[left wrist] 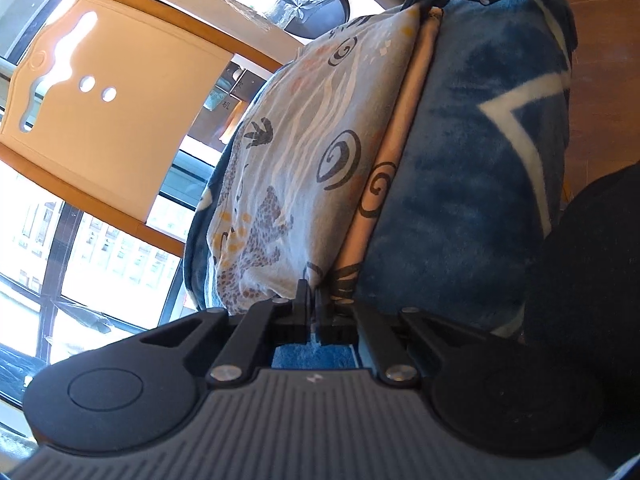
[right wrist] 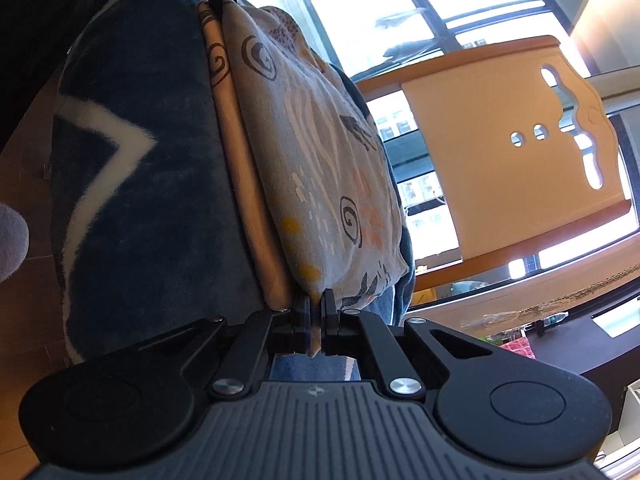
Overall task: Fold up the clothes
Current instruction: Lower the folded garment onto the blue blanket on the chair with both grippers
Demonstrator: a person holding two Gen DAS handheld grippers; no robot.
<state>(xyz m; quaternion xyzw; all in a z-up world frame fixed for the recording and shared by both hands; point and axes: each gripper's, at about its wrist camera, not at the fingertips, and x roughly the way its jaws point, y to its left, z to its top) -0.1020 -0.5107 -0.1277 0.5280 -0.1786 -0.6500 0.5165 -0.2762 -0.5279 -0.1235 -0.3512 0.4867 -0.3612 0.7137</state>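
A: Pinching check first. Nearest us, our left gripper (left wrist: pixel 312 300) has its jaws together on a corner of the printed garment (left wrist: pixel 304 152); our right gripper (right wrist: pixel 318 312) is clamped the same way on the other corner, with a tongue of printed cloth showing between its pads.

B: So we read the garment as stretched between both grips, hanging just in front of the blue fleece blanket (left wrist: pixel 472 184), likely touching it. Each wrist view shows the opposite gripper at the far end of that edge.

A: Agreed. For a clean fold, we judge we should keep the held edge taut and both corners level, then bring them over together so the layers meet squarely. If one side leads, we expect a skewed crease.

B: Farther off, we note the wooden headboard (right wrist: pixel 504 152) and window (right wrist: pixel 360 12); neither is in our way.
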